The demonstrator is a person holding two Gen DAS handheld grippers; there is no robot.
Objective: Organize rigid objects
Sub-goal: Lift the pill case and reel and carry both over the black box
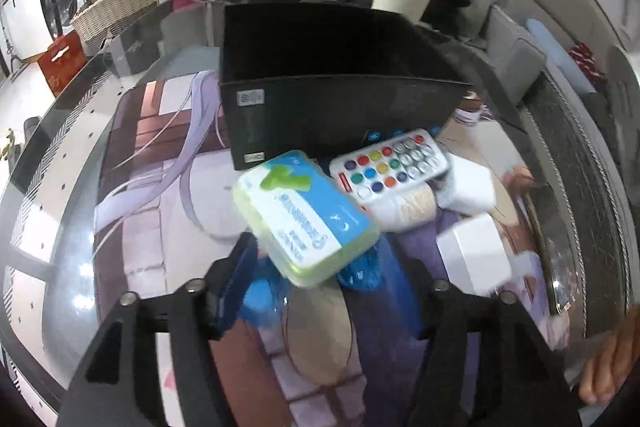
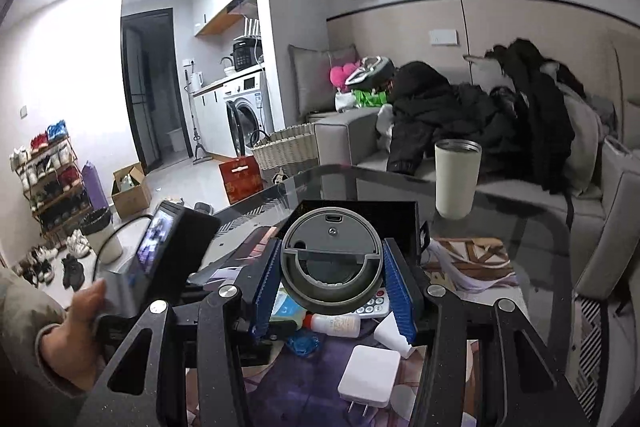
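The left tongs (image 1: 316, 267) are clamped on a flat rectangular plastic box with a green rim and a blue-and-white label (image 1: 306, 217), held tilted just in front of the black open-topped storage bin (image 1: 340, 115) that stands on the glass-topped surface (image 1: 60, 187). The right tongs (image 2: 332, 283), with their blue ribbed pads (image 2: 396, 291), grip a round grey disc-shaped gadget with a crescent opening (image 2: 330, 259), raised above the clutter and in line with the same bin.

As far as I can judge, the tidying is at an early stage. The bin's inside looks dark and I cannot tell whether anything lies in it yet. Two pieces are lifted and seem bound for the bin, but neither is in it.

Plenty is left on the patterned mat:
- a white remote with coloured round buttons (image 1: 394, 165), lying close against the bin's front wall
- a white square plug adapter (image 2: 370, 373) near the front
- a small white bottle with a red cap (image 2: 334, 324) lying on its side
- further white blocks (image 1: 466, 187) to the right of the remote

A cream tumbler (image 2: 456, 179) stands well apart at the far edge.
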